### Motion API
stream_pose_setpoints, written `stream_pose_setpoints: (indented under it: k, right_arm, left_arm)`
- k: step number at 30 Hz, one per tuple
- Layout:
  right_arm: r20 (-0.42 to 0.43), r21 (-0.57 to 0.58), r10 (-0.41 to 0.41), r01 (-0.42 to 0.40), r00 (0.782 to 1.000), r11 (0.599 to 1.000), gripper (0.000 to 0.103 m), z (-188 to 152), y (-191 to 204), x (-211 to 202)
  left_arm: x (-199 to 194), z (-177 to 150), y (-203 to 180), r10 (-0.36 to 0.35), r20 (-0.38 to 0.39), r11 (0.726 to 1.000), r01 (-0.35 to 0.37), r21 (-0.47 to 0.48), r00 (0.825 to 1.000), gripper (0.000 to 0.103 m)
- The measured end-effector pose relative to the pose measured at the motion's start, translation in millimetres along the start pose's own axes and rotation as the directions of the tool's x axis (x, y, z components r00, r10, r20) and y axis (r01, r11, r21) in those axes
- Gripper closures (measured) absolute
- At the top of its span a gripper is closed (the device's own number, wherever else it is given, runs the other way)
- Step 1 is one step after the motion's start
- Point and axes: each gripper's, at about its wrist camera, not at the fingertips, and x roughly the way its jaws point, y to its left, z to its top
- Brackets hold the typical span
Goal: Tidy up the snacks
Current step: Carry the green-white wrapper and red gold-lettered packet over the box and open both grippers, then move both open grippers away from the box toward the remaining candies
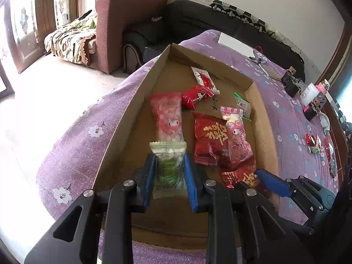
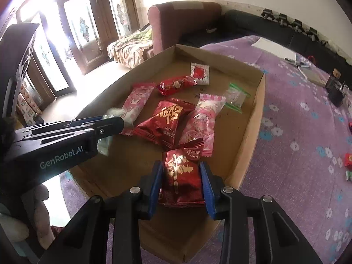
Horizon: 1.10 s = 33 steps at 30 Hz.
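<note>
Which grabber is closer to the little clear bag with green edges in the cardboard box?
Right. The right gripper sits on that bag's side of the cardboard box; the left gripper is across by the opposite wall.

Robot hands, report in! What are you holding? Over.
Left gripper shut on green snack packet. Right gripper shut on red snack packet. Both over cardboard tray. Nothing blocking.
</note>
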Motion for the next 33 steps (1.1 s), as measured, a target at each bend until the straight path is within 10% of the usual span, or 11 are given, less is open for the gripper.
stream_pose_setpoints:
  k: [4,33]
  right_arm:
    - [0.021,-0.005,-0.003,0.003,1.000,1.000,0.058,-0.2,-0.1,-5.1]
    - [0.115,0.242,-0.052,0.023,0.992,0.970,0.048,-26.9,-87.3,-56.5]
  left_arm:
    - [-5.6,0.8,-0.9,0.009,0.019,1.000,-0.009,-0.002,1.000,0.051]
    - [-41.6,-9.7,-80.7,0.078,0.136,0.974,-0.104,0.201,0.988,0.051]
